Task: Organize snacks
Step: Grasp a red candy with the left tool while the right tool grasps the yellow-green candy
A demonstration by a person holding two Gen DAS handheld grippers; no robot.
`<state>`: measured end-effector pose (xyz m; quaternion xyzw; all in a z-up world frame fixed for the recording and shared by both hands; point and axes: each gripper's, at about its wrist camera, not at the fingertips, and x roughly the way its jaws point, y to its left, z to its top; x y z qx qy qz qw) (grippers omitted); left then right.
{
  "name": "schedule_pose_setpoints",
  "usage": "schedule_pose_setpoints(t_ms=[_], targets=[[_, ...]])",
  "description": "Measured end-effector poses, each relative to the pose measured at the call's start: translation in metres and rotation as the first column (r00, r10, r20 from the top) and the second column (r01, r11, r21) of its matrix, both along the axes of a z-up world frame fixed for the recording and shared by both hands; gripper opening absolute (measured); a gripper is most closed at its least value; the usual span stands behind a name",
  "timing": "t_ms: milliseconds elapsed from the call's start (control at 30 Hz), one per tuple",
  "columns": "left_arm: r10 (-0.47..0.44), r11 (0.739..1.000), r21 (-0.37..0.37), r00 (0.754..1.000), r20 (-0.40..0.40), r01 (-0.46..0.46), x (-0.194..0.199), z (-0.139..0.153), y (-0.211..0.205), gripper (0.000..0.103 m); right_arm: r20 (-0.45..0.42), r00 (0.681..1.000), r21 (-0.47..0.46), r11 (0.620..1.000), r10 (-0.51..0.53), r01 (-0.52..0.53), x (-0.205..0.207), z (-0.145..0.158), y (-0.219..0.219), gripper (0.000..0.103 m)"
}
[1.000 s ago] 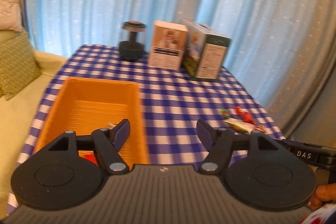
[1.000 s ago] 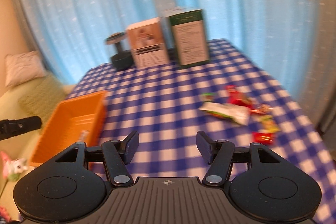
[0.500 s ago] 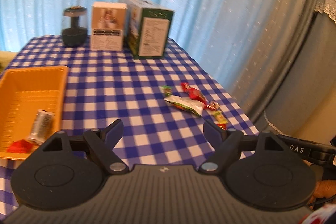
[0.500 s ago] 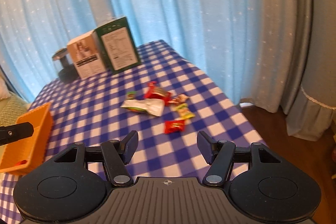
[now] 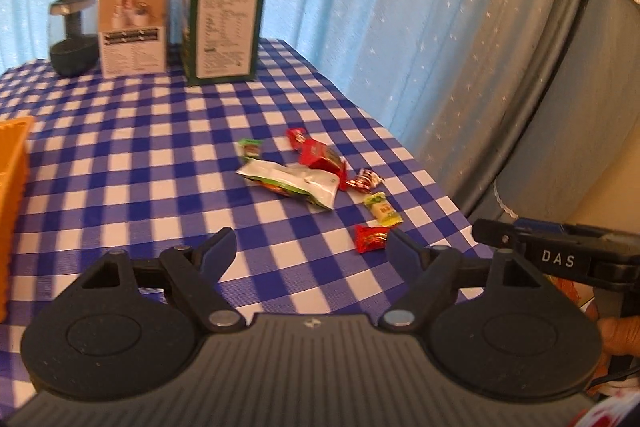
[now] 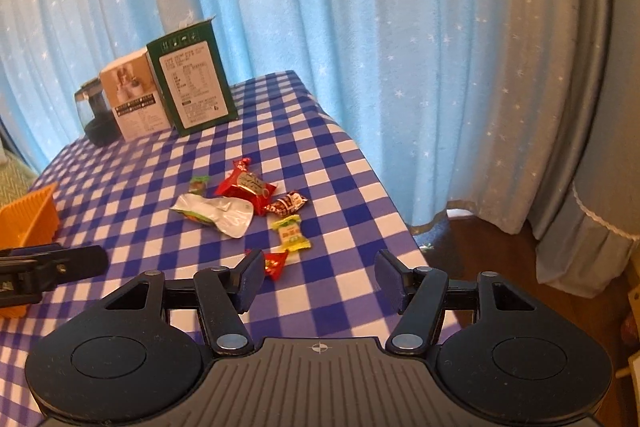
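Setting: blue starred curtains behind a tabletop under a blue-and-white checked cloth; two cartons and a dark jar stand at its far end.
Snacks: a loose cluster near the right edge, namely a white pouch, a red pack touching it, a brown candy, a yellow candy, a green candy and a red candy nearest the tongs.
Bin: orange bin at the left, well apart from the cluster; its contents are out of view.
Left tongs: spread wide, holding nothing, above the cloth just short of the red candy.
Right tongs: spread wide, holding nothing; the left finger hides part of the red candy.
Risk, slip: small glossy wrappers likely squirt out of a pinch on a twisted end.
Risk, edge: a nudge could send candies off the nearby right edge to the floor.
Risk, cloth: a low pinch may catch the cloth and drag the cluster.
Risk, clash: both tongs face one cluster and may collide.
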<state>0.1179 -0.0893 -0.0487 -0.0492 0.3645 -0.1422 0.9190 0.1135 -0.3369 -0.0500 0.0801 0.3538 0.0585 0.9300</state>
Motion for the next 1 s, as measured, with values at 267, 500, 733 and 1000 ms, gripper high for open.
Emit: schedule_pose_setpoints(t_ms=[267,500,733,1000], targets=[[-0.036,0.999,0.015,0.999,-0.041,0.037,0.03,-0.039,-0.037,0.071,-0.021,0.999,0.005,1.0,0.03,-0.03,0.039,-0.022,-0.011,0.047],[-0.083,0.996,0.017,0.996,-0.046,0.084,0.053,-0.064,-0.061,0.07,-0.034,0.999,0.026,1.0,0.003,-0.002,0.059,-0.033,-0.023,0.046],[-0.119,0.992,0.032,0.991,-0.061,0.121,0.07,-0.083,-0.08,0.065,-0.056,0.998,0.021,0.999,-0.027,0.028,0.067,-0.04,-0.029,0.046],[-0.14,0.987,0.079,0.989,-0.044,0.143,0.08,-0.09,-0.093,0.04,-0.068,0.996,0.028,0.998,-0.054,0.056,0.067,-0.043,-0.032,0.046]])
